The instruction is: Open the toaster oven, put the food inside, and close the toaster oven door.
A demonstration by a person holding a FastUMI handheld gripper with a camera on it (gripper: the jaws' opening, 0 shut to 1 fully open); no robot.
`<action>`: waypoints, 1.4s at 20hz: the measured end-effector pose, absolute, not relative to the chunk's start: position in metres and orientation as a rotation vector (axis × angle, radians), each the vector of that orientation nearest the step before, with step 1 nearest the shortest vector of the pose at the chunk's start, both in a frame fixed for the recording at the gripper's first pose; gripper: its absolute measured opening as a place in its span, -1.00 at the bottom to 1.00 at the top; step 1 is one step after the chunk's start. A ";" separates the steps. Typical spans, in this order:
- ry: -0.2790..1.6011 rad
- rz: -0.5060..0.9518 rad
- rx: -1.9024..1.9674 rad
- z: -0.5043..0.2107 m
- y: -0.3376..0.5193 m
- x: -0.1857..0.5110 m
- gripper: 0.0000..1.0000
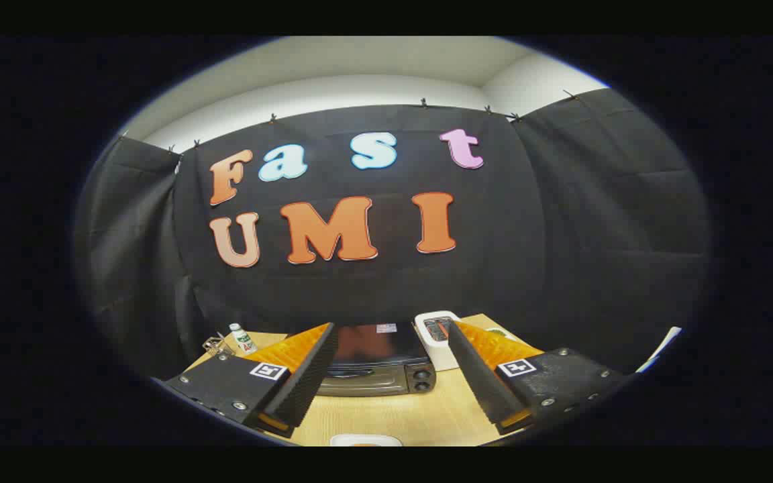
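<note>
A dark toaster oven (pixel 376 362) stands on the wooden table (pixel 393 416), its door shut and two knobs at its right side. It lies beyond my fingers and shows in the gap between them. My gripper (pixel 390 335) is open and high above the table, with nothing between the fingers. A white plate rim (pixel 365 440) peeks in below the fingers, close to me; whatever food it holds is mostly hidden.
A white toaster-like appliance (pixel 437 335) stands right of the oven. At the table's back left are a small white bottle (pixel 241 339) and a metal clip-like object (pixel 215 345). Black cloth walls the booth behind and on both sides.
</note>
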State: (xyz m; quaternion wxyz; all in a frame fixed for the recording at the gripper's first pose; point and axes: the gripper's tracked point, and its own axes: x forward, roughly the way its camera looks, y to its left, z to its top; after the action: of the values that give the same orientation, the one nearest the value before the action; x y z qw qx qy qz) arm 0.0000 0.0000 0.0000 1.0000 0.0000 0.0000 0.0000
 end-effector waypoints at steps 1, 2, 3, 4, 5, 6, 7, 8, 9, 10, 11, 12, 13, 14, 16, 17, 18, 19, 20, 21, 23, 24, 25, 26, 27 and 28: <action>-0.001 -0.003 -0.005 0.001 0.002 -0.001 0.96; 0.001 -0.002 -0.009 0.001 0.004 -0.001 0.96; 0.000 -0.004 -0.009 0.002 0.006 -0.002 0.96; -0.002 -0.002 -0.009 0.003 0.009 -0.003 0.96; -0.001 -0.001 -0.009 0.003 0.011 -0.004 0.96; 0.003 0.002 -0.010 0.001 0.013 -0.003 0.96; 0.005 0.005 -0.011 0.000 0.015 -0.005 0.96; 0.007 0.007 -0.014 -0.001 0.017 -0.005 0.96; 0.009 0.010 -0.014 -0.002 0.020 -0.004 0.96; 0.009 0.014 -0.012 -0.001 0.022 -0.005 0.96; 0.009 0.018 -0.008 0.000 0.024 -0.005 0.96; 0.010 0.021 -0.006 -0.001 0.026 -0.005 0.96; 0.010 0.024 -0.006 -0.001 0.028 -0.005 0.96; 0.010 0.026 -0.007 -0.001 0.029 -0.005 0.96; 0.012 0.030 -0.010 -0.001 0.033 -0.006 0.96; 0.013 0.033 -0.010 -0.002 0.034 -0.006 0.96; 0.013 0.034 -0.012 -0.001 0.035 -0.005 0.96; 0.016 0.034 -0.013 -0.002 0.036 -0.005 0.96; 0.019 0.036 -0.015 -0.003 0.037 -0.006 0.96; 0.023 0.036 -0.016 -0.004 0.038 -0.006 0.96; 0.029 0.037 -0.023 -0.007 0.039 -0.004 0.96; 0.033 0.038 -0.023 -0.008 0.041 -0.003 0.96; 0.039 0.045 -0.021 -0.011 0.045 -0.002 0.96; 0.046 0.053 -0.020 -0.015 0.049 0.000 0.96; 0.053 0.059 -0.023 -0.018 0.053 0.004 0.96; 0.062 0.061 -0.027 -0.023 0.056 0.007 0.97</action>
State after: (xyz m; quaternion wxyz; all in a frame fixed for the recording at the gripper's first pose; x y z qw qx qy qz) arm 0.0070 0.0558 -0.0234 0.9990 -0.0136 0.0309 0.0305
